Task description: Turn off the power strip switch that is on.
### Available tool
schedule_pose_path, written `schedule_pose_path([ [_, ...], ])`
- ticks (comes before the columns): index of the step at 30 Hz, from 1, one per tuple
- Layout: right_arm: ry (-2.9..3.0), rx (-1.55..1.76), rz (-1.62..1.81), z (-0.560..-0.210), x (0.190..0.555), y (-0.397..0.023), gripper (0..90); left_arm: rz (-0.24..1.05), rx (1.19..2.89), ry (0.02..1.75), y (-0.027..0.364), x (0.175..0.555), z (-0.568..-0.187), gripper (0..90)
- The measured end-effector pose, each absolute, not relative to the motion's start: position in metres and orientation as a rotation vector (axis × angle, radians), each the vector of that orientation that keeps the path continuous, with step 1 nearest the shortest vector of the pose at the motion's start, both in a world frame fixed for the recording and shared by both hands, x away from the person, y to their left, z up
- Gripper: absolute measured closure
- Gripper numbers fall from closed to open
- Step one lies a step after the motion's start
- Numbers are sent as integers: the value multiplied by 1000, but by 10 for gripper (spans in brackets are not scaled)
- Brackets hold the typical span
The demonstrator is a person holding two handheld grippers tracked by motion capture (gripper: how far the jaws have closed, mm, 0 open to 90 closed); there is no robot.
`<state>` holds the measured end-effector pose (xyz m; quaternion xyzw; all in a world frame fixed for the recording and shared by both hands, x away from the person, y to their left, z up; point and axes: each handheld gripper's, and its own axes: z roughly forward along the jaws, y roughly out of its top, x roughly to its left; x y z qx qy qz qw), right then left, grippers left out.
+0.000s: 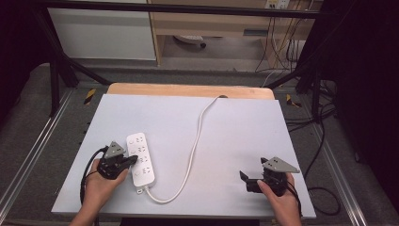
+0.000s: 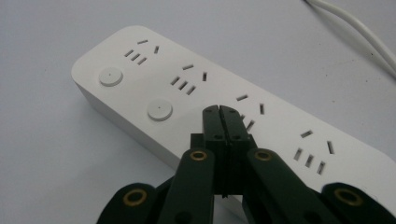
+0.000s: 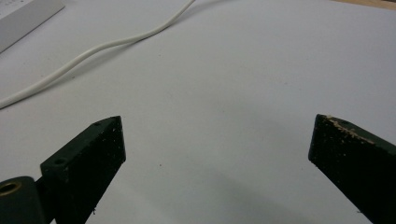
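Observation:
A white power strip (image 1: 141, 158) lies lengthwise at the table's front left, with several socket groups and round buttons (image 2: 111, 77) on top. Its white cable (image 1: 195, 146) loops right and runs to the table's far edge. My left gripper (image 1: 135, 160) is shut with nothing between its jaws, its tips (image 2: 219, 111) over the strip's top beside the third socket group; whether they touch it I cannot tell. My right gripper (image 1: 244, 180) stands open at the front right, its jaws wide apart above bare table (image 3: 217, 126). The strip's corner (image 3: 23, 18) and the cable (image 3: 93, 51) show at the upper left there.
The grey table top (image 1: 244, 122) has a wooden strip (image 1: 188, 90) along its far edge. Black frame bars (image 1: 61, 61) stand at both far corners, and loose black cables (image 1: 324, 141) lie on the floor at the right.

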<state>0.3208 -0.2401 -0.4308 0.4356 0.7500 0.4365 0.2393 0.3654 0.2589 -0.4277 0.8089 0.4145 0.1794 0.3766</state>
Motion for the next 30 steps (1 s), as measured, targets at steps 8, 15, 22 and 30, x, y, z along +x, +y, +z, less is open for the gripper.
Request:
schedule_pose_path([
  [8, 2049, 1195, 1197, -431, 321, -240, 43, 454, 2071, 1060, 259, 366, -428, 900],
  [15, 2048, 1198, 1197, -430, 320, -241, 43, 458, 2072, 1060, 259, 365, -428, 900],
  [22, 2046, 1201, 1197, -430, 320, -241, 42, 458, 2066, 1063, 259, 365, -428, 900],
  [30, 2041, 1202, 1197, -430, 320, -241, 41, 459, 2074, 1060, 259, 365, -429, 900],
])
